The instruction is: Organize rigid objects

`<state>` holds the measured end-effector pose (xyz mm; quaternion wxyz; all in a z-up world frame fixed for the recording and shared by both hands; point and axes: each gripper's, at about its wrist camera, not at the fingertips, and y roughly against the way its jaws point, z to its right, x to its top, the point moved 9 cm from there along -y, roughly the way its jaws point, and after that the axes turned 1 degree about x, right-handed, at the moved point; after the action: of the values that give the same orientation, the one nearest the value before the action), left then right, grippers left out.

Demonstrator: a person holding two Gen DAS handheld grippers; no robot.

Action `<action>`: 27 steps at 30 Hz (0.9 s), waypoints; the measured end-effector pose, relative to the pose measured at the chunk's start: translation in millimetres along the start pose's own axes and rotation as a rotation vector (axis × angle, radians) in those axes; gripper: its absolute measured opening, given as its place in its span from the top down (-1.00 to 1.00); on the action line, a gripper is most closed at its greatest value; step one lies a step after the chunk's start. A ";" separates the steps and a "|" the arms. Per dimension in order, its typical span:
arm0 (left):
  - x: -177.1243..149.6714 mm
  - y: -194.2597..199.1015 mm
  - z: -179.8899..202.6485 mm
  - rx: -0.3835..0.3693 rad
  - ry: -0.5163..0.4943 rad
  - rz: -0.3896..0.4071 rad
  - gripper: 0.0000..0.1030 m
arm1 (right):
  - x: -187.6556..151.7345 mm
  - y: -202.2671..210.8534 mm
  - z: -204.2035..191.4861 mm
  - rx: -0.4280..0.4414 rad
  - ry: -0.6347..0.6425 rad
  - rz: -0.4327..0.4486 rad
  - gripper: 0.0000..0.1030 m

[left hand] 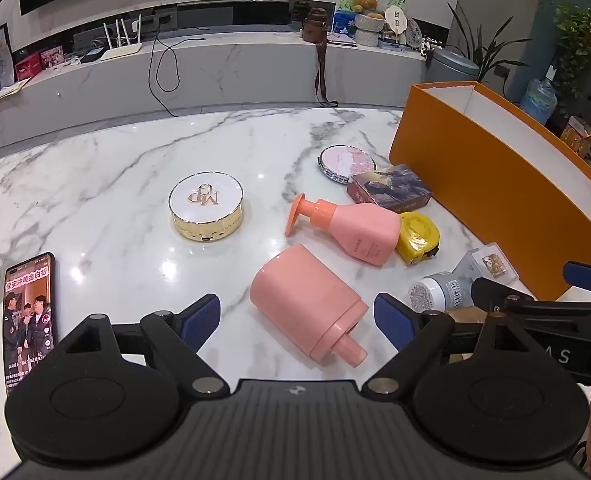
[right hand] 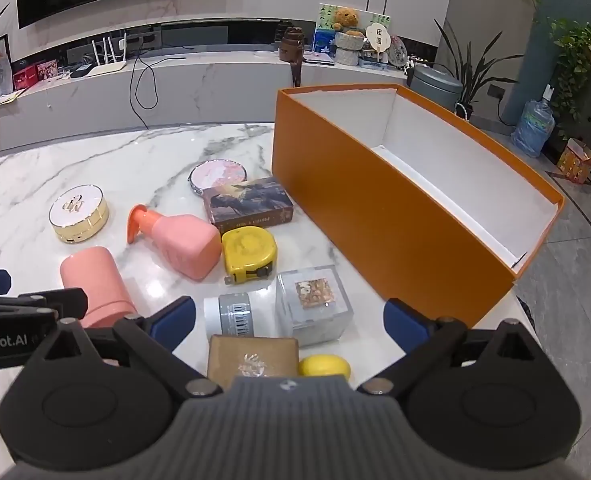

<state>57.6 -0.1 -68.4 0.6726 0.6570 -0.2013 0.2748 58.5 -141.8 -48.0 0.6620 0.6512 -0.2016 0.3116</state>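
An open orange box with a white inside stands on the marble table's right side. Left of it lie a pink pump bottle, a yellow tape measure, a dark card box, a round mirror compact and a gold-rimmed compact. My left gripper is open, with a pink bottle without a pump lying between its fingers, untouched. My right gripper is open above a grey jar and a clear cube.
A lit phone lies at the table's left edge. A brown box and a small yellow object sit just under the right gripper. Beyond the table runs a marble TV console; floor and plants are to the right.
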 end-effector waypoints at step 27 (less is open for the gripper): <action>0.6 0.8 0.6 -0.004 0.002 0.000 -0.97 | -0.6 0.6 1.5 -0.001 0.001 -0.004 -0.91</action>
<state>57.6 -0.7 -67.4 0.6741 0.6554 -0.2011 0.2751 57.8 -143.4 -47.9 0.6631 0.6511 -0.2001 0.3105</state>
